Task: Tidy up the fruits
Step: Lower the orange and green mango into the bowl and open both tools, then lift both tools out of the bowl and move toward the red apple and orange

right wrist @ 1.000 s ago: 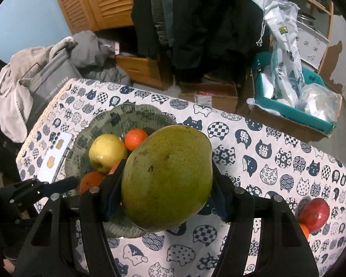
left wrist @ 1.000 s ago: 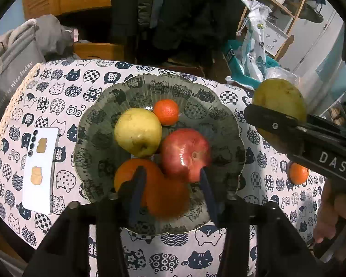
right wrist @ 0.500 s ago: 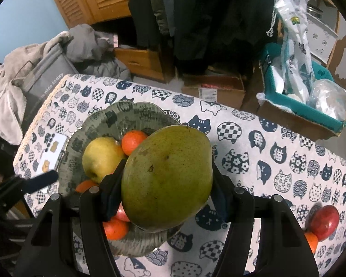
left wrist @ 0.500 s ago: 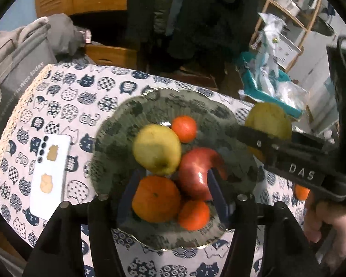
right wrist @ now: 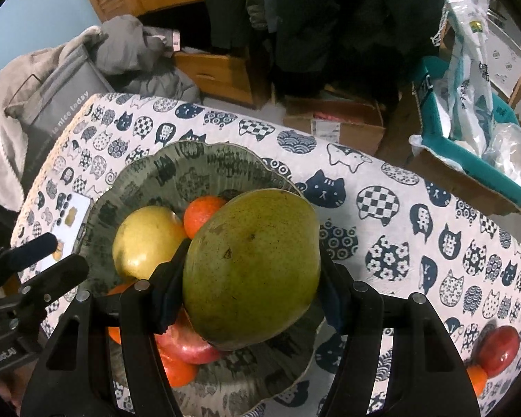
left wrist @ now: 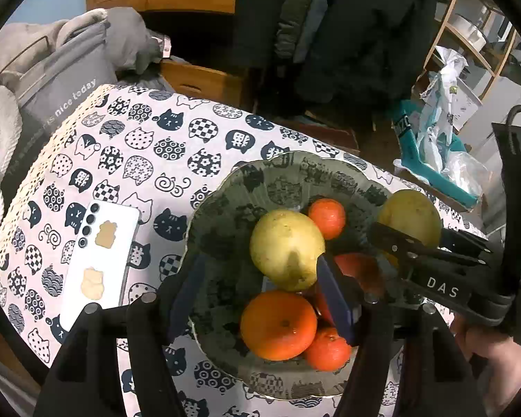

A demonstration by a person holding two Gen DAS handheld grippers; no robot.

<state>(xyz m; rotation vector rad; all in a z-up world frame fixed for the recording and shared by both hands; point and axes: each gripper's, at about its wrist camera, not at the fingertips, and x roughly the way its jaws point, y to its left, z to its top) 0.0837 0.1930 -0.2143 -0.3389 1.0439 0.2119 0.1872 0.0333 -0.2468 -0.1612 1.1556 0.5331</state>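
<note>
A patterned green bowl on the cat-print tablecloth holds a yellow pear, a large orange, two small oranges and a red apple. My right gripper is shut on a green mango and holds it over the bowl's right side; the mango also shows in the left wrist view. My left gripper is open and empty, low over the bowl's near left part.
A white phone lies on the cloth left of the bowl. A red apple and a small orange lie at the table's right end. Grey clothes, a wooden drawer and a teal box stand beyond the table's far edge.
My left gripper has drawn back to the left, so the bowl sits further right in its view. My right gripper has carried the mango closer over the bowl.
</note>
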